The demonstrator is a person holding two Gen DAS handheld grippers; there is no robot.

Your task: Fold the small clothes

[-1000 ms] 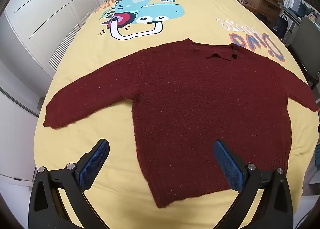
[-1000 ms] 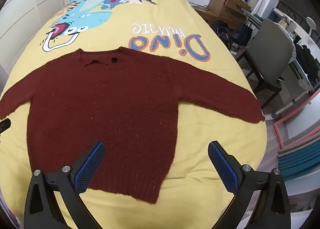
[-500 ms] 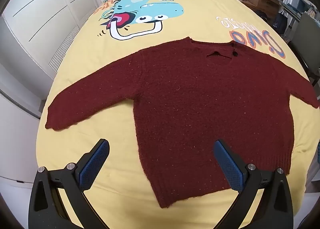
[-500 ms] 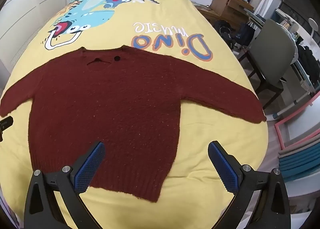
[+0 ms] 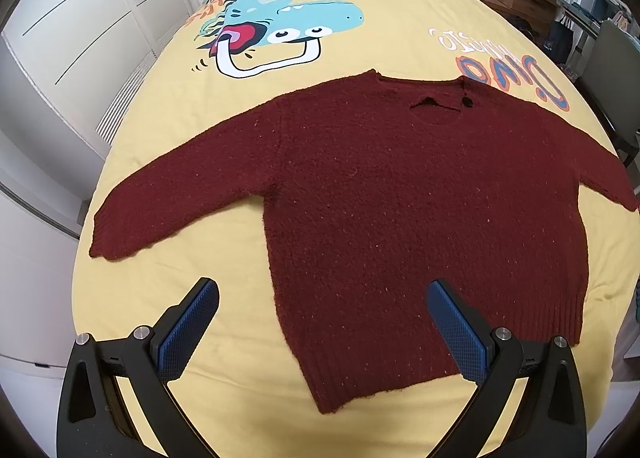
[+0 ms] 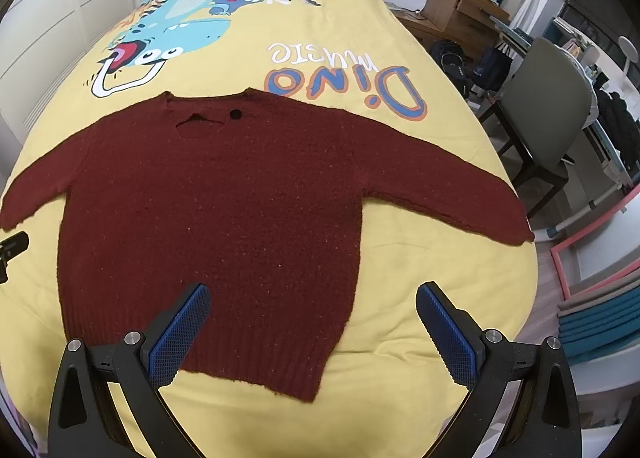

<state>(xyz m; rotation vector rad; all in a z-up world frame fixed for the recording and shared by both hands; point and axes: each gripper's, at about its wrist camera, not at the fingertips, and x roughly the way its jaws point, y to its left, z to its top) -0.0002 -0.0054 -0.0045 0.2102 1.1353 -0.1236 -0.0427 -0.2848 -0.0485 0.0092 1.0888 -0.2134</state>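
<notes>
A dark red knitted sweater [image 5: 400,198] lies flat on the yellow bedspread [image 5: 180,130], sleeves spread out, neck away from me. It also shows in the right wrist view [image 6: 220,210]. My left gripper [image 5: 322,328] is open and empty, above the sweater's lower left hem corner. My right gripper [image 6: 312,332] is open and empty, above the lower right hem corner. The left sleeve cuff [image 5: 116,234] lies near the bed's left edge; the right sleeve cuff [image 6: 508,226] lies near the right edge.
The bedspread carries a dinosaur print [image 5: 280,26] and lettering [image 6: 348,86]. White wardrobe doors [image 5: 60,70] stand left of the bed. A grey chair [image 6: 548,106], a wooden cabinet [image 6: 460,14] and stacked mats [image 6: 600,318] stand to the right.
Both grippers have moved slightly forward and lower over the sweater's hem. The sweater has not moved.
</notes>
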